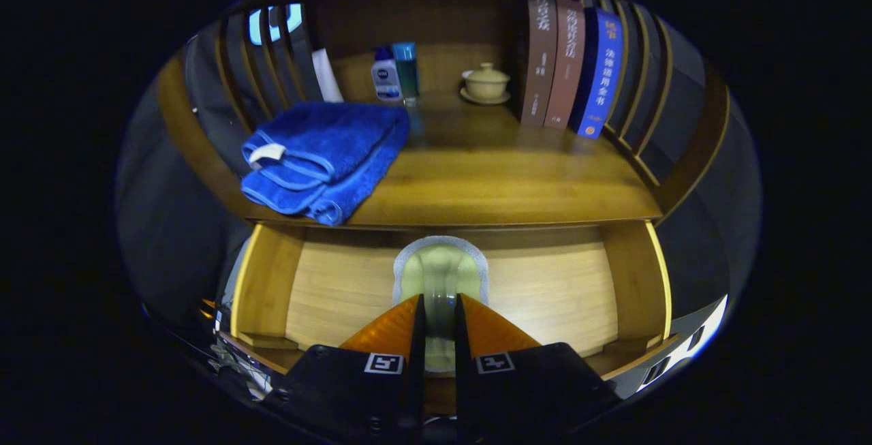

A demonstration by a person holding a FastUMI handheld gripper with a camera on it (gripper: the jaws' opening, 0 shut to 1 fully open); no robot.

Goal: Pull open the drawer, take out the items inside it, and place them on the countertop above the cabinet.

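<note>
One item remained in the opened drawer [327,288].
The gripper [439,315] pinched a pale green, grey-rimmed sponge-like pad [441,271] over the drawer floor; the blue towel [323,159] already lay on the countertop [504,186], so only this transfer appeared outstanding.

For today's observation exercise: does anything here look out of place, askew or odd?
Only mildly: the folded blue towel hangs a corner over the countertop's front edge, above the open drawer. Otherwise nothing stands out; the gripper is shut on a pale packet in the drawer.
</note>
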